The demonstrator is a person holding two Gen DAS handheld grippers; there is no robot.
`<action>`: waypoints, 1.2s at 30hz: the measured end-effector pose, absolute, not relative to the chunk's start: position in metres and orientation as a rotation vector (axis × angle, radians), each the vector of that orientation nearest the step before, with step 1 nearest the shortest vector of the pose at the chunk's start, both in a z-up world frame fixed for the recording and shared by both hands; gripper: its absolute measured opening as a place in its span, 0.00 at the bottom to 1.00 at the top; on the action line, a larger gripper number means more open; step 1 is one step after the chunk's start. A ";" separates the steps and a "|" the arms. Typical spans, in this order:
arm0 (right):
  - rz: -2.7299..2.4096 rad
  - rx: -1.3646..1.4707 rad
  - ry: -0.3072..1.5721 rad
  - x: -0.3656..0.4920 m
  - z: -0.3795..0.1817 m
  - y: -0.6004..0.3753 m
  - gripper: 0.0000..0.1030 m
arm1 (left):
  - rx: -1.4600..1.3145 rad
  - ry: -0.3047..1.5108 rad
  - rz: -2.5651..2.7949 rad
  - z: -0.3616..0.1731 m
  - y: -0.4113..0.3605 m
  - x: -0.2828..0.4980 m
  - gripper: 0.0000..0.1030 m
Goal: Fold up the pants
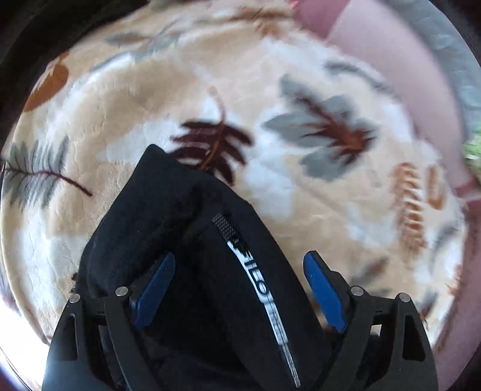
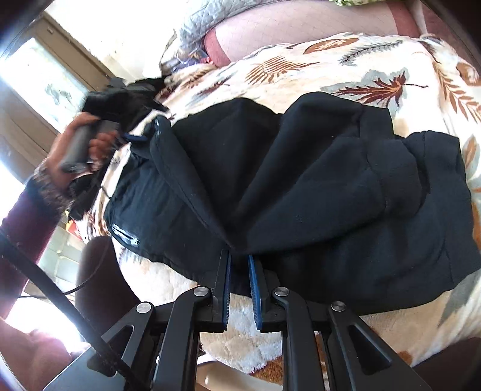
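Though blurred toward the rim, plenty to read in the left wrist view. At 6 o'clock, left hand-held gripper [image 1: 240, 255], spread wide, blue pads [image 1: 156, 285] well apart and pinching nothing. Between them, bunched black pants [image 1: 156, 210], heaped from 6 o'clock up toward the centre, touching the left pad and clear of the right one. On the cloth just right of centre, a white logo strip [image 1: 258, 279] with a zip-like end. Underneath and all around, a beige leaf-print blanket [image 1: 150, 99]. At 1 o'clock, a pink sheet [image 1: 375, 45]; at 2 o'clock, a grey quilt [image 1: 445, 45] along the edge.

Over to the right wrist view, from 9 o'clock across. At 10 o'clock, a bright window [image 2: 45, 75]. At 9 o'clock, a hand [image 2: 87, 144] wrapped round a grey handle, maroon sleeve [image 2: 21, 216] below it; blurred black gripper body just above, state not readable from here. Across the middle, from 9 to 3 o'clock, the pants [image 2: 330, 180] lying flat on the blanket [image 2: 375, 60], upper layer rumpled into ridges fanning out from 6 o'clock. At 8 o'clock on the cloth, a small white label [image 2: 124, 234]. At 6 o'clock, right hand-held gripper [image 2: 239, 258], drawn narrow, a fold of the near edge of the pants nipped between its tips. At 12 o'clock, quilt [image 2: 204, 18] and sheet [image 2: 285, 27] beyond the blanket.
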State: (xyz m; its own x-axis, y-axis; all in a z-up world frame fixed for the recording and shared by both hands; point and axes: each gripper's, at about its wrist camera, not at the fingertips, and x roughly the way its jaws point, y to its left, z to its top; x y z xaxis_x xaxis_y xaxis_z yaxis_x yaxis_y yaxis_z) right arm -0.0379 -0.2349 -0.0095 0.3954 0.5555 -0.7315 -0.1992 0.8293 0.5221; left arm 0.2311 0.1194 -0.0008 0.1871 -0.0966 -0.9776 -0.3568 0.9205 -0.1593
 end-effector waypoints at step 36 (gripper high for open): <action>0.276 0.300 0.963 -0.067 0.036 -0.286 0.48 | -0.809 0.915 0.080 0.047 0.275 -0.032 0.54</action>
State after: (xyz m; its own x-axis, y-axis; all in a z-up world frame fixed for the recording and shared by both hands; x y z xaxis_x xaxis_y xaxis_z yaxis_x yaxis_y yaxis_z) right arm -0.0674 -0.2857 0.0364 0.5425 0.3601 -0.7589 -0.0962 0.9241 0.3697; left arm -0.0316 0.2754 0.0466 0.6283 -0.2644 -0.7317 -0.3881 0.7086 -0.5893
